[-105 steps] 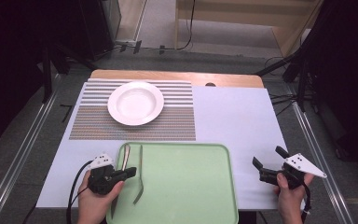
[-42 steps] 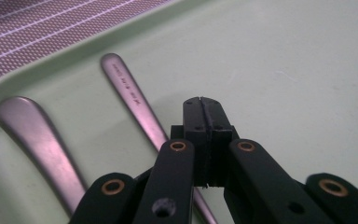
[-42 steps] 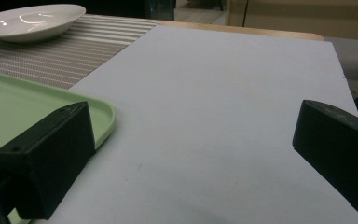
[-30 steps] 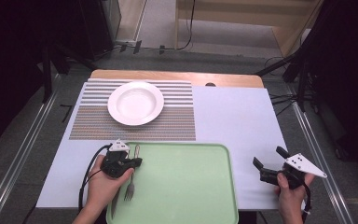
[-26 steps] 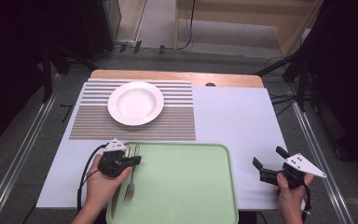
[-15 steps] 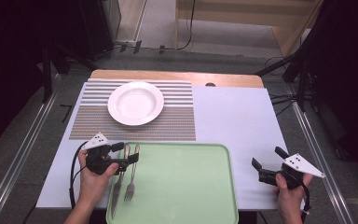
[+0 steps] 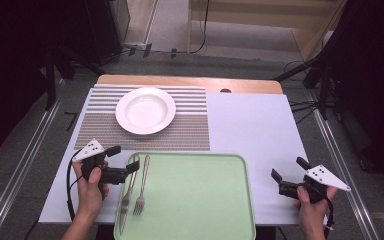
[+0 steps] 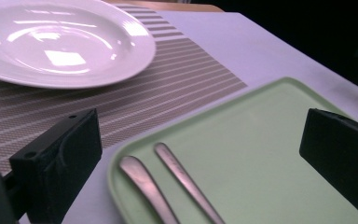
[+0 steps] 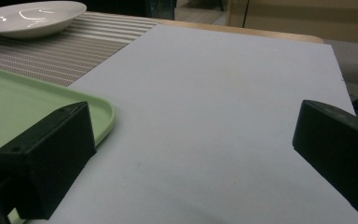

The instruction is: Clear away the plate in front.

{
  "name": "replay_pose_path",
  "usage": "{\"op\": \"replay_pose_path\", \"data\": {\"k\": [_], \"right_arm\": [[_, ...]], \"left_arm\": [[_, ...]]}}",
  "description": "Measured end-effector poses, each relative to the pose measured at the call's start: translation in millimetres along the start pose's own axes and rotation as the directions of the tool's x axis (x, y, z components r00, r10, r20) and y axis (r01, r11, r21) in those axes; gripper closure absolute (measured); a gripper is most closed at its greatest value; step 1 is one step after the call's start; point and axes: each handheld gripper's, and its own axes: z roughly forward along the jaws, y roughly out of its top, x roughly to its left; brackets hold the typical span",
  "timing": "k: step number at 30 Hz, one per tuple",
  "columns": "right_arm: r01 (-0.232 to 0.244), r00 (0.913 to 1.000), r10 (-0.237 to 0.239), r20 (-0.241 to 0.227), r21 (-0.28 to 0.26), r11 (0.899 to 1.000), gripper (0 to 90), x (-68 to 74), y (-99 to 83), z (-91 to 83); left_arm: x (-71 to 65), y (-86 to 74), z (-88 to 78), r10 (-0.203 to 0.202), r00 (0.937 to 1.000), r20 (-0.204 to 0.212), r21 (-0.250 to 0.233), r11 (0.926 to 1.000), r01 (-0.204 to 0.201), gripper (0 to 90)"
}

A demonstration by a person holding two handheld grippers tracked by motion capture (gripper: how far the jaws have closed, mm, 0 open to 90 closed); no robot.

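On the green tray point(image 7: 200, 200) — fork point(image 7: 141, 187), unmarked.

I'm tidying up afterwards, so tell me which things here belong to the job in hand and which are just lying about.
In the job:
- silver metal fork
- silver metal knife
- pale green plastic tray
- left claw, open

Lying about:
- round white ceramic plate
- striped woven placemat
- right claw, open

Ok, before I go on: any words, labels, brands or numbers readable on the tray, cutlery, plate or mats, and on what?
None can be read.
Pale green plastic tray: plain, no print.
Round white ceramic plate: plain.
Two metal pieces of cutlery: handles show no legible stamp.
Striped woven placemat: stripes alone, no lettering.
Grey three-cornered plate on the left gripper: small dots, no text.
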Motion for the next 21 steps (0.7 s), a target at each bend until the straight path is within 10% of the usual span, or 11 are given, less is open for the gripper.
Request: {"op": "replay_pose_path", "data": {"k": [21], "right_arm": [[-0.021, 0.9994, 0.020, -0.027, -0.029, 0.999, 0.0, 0.3, 2.5, -1.3]], "left_arm": [[39.3, 35.2, 8.5, -0.025, 0.9991, -0.035, 0.012, 0.9996, 0.026, 0.0]]}}
